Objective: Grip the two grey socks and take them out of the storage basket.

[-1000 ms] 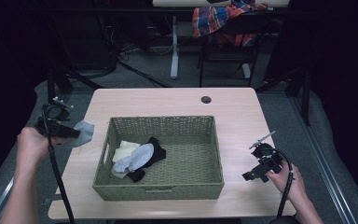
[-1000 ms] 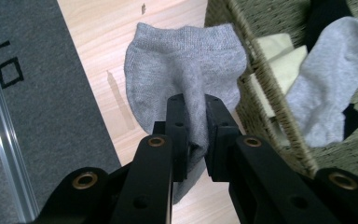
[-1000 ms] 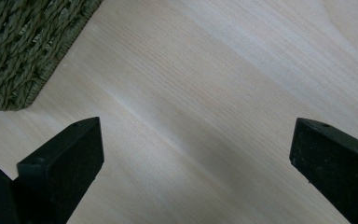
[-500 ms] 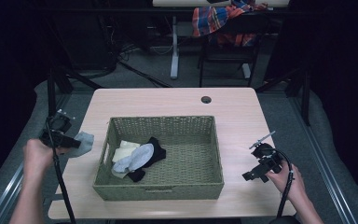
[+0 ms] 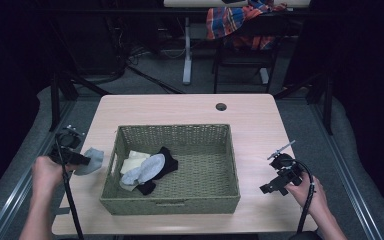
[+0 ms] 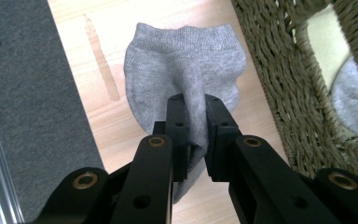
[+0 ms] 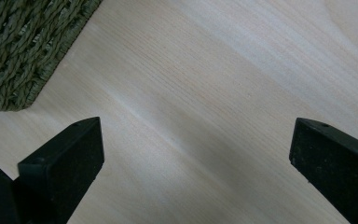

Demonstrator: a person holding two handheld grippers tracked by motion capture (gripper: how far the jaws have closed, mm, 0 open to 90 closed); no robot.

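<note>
A grey sock [image 6: 186, 60] hangs pinched between the pads of my left gripper [image 6: 194, 105], its free end touching the wooden table. In the high view that grey sock [image 5: 91, 160] lies at the table's left edge, just left of the woven green basket [image 5: 232, 165], with my left gripper [image 5: 82, 161] shut on it. Inside the basket lie a cream sock [image 5: 132, 161], a grey sock [image 5: 147, 167] and a black sock [image 5: 162, 165] in a loose pile. My right gripper [image 5: 270, 187] rests low over the table right of the basket; its jaws [image 7: 196, 158] stand wide open over bare wood.
The basket's woven wall [image 6: 279, 93] rises close on the right of the held sock. A basket corner [image 7: 23, 51] sits ahead-left of the right gripper. A round cable hole [image 5: 221, 106] marks the table's far side. Grey floor [image 6: 23, 116] lies beyond the left table edge.
My left hand has sunk and drawn back toward the table's left edge, lowering the grey sock onto the wood. The right hand has stayed in place.
</note>
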